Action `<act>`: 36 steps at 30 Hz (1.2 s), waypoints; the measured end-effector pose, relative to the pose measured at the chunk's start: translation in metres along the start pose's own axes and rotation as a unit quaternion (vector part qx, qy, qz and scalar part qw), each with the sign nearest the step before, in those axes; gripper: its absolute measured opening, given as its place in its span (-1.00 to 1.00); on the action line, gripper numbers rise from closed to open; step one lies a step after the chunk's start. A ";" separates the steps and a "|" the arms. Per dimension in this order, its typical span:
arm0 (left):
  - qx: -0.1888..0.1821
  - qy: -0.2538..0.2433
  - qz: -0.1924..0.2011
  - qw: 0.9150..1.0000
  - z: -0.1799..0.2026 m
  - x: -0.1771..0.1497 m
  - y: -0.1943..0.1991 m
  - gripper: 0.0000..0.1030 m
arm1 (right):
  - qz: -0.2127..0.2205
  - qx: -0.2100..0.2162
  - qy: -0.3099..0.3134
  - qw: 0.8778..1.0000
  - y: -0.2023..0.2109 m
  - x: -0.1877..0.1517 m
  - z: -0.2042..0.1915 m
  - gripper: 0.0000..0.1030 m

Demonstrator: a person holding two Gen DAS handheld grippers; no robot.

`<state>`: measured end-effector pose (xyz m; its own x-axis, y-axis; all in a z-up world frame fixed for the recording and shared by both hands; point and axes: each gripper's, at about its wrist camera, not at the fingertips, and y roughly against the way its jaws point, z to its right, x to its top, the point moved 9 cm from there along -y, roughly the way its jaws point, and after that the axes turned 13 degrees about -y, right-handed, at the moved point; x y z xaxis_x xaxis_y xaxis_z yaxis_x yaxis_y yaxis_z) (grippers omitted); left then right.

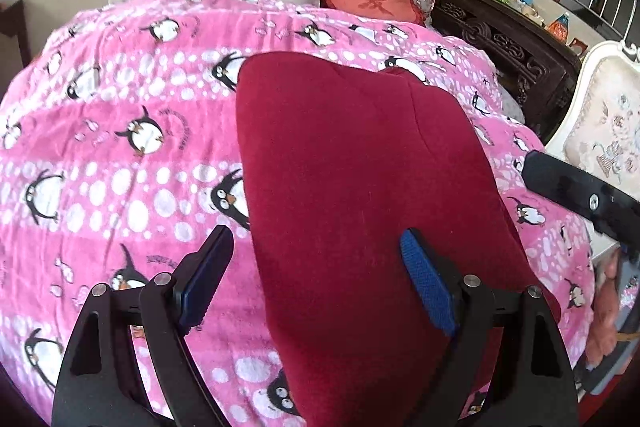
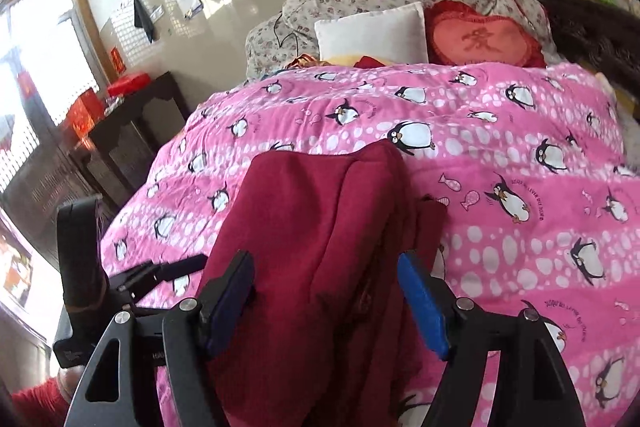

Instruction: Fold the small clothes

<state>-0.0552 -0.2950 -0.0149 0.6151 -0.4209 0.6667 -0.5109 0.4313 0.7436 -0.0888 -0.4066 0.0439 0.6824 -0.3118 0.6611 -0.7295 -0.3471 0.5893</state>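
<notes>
Left wrist view puts your left gripper [image 1: 316, 291] nearest, jaws spread wide and gripping nothing, one pad [image 1: 428, 291] over the folded red garment [image 1: 352, 179] and the other over the pink quilt [image 1: 120, 147]. Your right gripper [image 2: 326, 301] is likewise released, its jaws apart on either side of the garment's near end with neither pad pressing it. Farther back, beyond the quilt, lie a white pillow [image 2: 372, 31] and a red cushion [image 2: 484, 39].
</notes>
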 end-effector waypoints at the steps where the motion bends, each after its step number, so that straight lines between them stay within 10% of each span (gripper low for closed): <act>1: 0.005 -0.001 0.001 1.000 -0.001 -0.001 0.002 0.67 | -0.001 -0.002 0.004 1.000 0.001 -0.003 -0.001 0.40; 36: 0.090 -0.015 0.033 0.995 -0.011 -0.007 0.042 0.67 | 0.025 -0.054 0.027 0.998 0.022 -0.025 0.005 0.40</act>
<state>-0.0745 -0.2655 0.0111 0.5596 -0.4216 0.7135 -0.6500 0.3108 0.6935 -0.1220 -0.4110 0.0378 0.6442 -0.2772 0.7129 -0.7649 -0.2333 0.6005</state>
